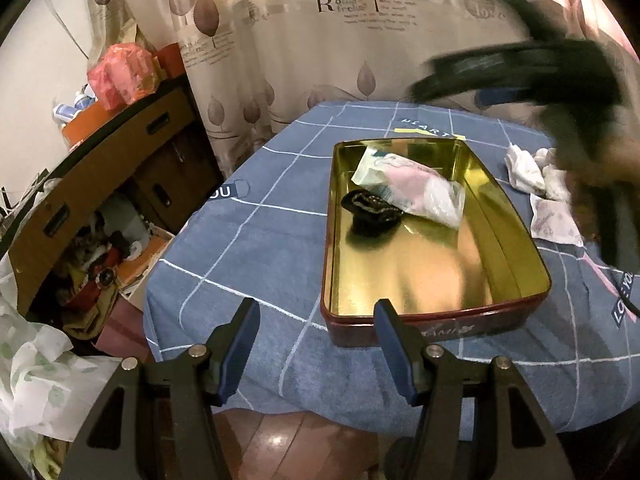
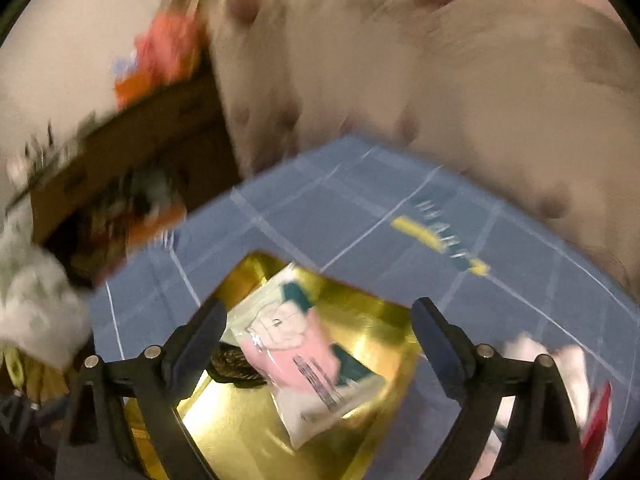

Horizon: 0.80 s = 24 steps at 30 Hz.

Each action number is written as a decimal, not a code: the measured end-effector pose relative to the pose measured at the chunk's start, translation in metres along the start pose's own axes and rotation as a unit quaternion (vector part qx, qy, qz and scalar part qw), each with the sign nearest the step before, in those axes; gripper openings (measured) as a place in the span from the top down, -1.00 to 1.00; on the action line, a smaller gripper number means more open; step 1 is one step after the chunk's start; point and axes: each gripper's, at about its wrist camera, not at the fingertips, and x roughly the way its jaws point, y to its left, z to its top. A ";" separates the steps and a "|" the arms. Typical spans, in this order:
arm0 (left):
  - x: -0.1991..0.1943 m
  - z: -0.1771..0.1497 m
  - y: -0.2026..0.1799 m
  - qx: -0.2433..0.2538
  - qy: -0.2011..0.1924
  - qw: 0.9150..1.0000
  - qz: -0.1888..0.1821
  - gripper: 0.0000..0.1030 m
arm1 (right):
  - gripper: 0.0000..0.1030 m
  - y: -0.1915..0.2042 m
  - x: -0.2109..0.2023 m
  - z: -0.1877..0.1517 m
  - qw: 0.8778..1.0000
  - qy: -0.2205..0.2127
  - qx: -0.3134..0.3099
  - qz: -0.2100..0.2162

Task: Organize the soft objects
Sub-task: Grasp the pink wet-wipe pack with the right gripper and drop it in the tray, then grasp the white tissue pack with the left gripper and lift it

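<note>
On tablecloth (image 1: pixel 256 240): "HEART", "LOVE YOU" | curtain (image 1: pixel 320 20): "R", "love"

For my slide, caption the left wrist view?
Open left tongs face a gold-lined tin holding a packet.

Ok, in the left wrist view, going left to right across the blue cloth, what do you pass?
Black fabric bundle in the gold tin → plastic packet partly over it → crumpled white cloths and patterned sachet on the cloth, beyond the tin's right wall.

Pink pkt (image 1: pixel 412 188), blk scrunchie (image 1: pixel 370 206) in tin (image 1: pixel 516 240)
</note>
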 end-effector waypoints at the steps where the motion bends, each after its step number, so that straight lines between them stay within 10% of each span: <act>1: 0.000 0.000 -0.001 0.003 0.000 1.000 0.002 -0.18 | -0.85 -0.011 -0.020 -0.010 0.999 -0.024 0.021 -0.007; 10: -0.004 -0.004 -0.011 0.028 -0.004 1.000 0.013 -0.18 | -0.99 -0.108 -0.140 -0.140 0.978 -0.066 0.088 -0.179; 16: -0.019 -0.005 -0.025 0.055 -0.032 0.998 0.028 -0.18 | -0.99 -0.200 -0.188 -0.217 0.936 -0.019 0.159 -0.313; 24: -0.048 0.011 -0.081 0.131 -0.053 0.987 -0.074 -0.18 | -0.99 -0.254 -0.199 -0.252 0.923 -0.009 0.234 -0.304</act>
